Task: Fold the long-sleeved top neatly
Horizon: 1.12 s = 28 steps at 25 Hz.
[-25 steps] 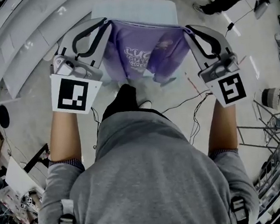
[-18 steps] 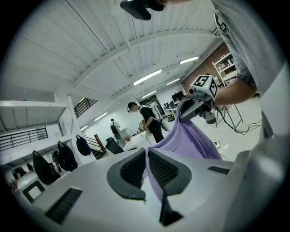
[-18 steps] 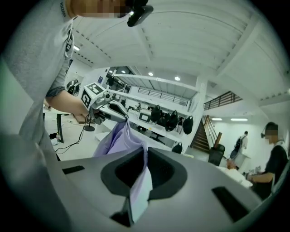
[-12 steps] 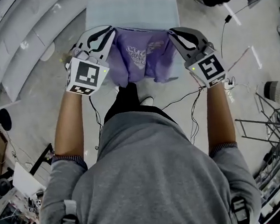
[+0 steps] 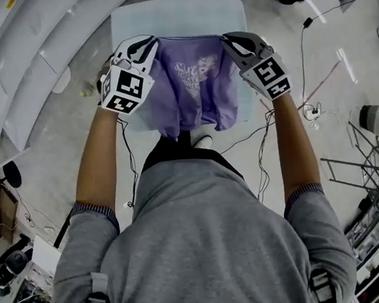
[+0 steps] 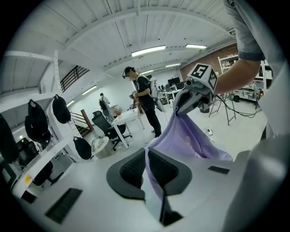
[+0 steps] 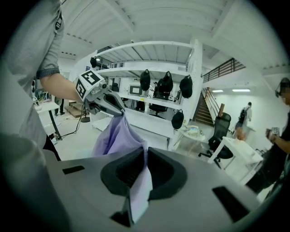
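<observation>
- Both arms reach out straight in front of the body, side by side, with a gap between them.
- The left arm (image 5: 96, 166) is bare from the wrist up to a grey sleeve (image 5: 89, 223) near the elbow. The right arm (image 5: 295, 143) looks the same.
- The left gripper (image 5: 152, 44) points forward and a bit down. Its jaws are squeezed together on a thin edge of the purple top (image 5: 192, 89).
- The right gripper (image 5: 226, 39) points the same way. Its jaws pinch another edge of the top.
- The two grippers are level with each other and well apart. Their tips lean in a little toward each other.
- On each gripper, the marker cube (image 5: 126, 90) faces up toward the head.
</observation>
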Each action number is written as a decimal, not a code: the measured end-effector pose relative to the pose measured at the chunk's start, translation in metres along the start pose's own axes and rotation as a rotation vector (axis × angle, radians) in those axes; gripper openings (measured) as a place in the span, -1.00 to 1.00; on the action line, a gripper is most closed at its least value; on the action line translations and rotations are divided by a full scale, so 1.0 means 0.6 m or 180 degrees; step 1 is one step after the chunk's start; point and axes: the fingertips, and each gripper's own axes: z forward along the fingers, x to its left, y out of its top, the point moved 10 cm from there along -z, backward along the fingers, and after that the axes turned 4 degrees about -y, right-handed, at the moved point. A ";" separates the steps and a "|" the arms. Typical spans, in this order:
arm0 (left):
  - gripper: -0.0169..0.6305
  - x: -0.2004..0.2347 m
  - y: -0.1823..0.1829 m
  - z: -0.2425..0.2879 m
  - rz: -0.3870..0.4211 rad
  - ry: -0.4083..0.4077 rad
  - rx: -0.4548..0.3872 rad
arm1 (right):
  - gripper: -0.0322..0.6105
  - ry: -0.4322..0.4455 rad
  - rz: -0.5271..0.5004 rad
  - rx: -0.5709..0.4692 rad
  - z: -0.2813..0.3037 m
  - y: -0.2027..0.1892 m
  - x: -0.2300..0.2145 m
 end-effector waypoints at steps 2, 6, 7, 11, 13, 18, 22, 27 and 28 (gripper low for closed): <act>-0.83 0.028 -0.020 0.034 -0.0051 -0.0062 0.0052 | -0.79 0.0015 0.0083 0.0078 0.040 -0.012 -0.022; -0.83 0.074 -0.058 0.095 -0.0134 -0.0181 0.0125 | -0.79 -0.0008 0.0182 0.0248 0.106 -0.036 -0.052; -0.83 0.085 -0.069 0.108 -0.0161 -0.0207 0.0140 | -0.79 -0.0017 0.0184 0.0294 0.122 -0.040 -0.056; -0.83 0.124 -0.120 0.152 -0.0274 -0.0298 0.0197 | -0.79 -0.0058 0.0211 0.0469 0.188 -0.054 -0.065; -0.82 0.137 -0.147 0.176 -0.0334 -0.0342 0.0220 | -0.79 -0.0085 0.0224 0.0547 0.216 -0.066 -0.070; -0.82 0.147 -0.213 0.237 -0.0502 -0.0361 0.0316 | -0.78 -0.0124 0.0333 0.0683 0.281 -0.119 -0.077; -0.82 0.167 -0.261 0.263 -0.0706 -0.0277 0.0323 | -0.78 -0.0238 0.0337 0.0747 0.342 -0.145 -0.077; -0.82 0.177 -0.307 0.303 -0.0883 -0.0144 0.0425 | -0.78 -0.0239 0.0255 0.0887 0.410 -0.187 -0.087; -0.82 0.180 -0.315 0.313 -0.0949 -0.0132 0.0442 | -0.78 -0.0228 0.0241 0.0915 0.423 -0.195 -0.092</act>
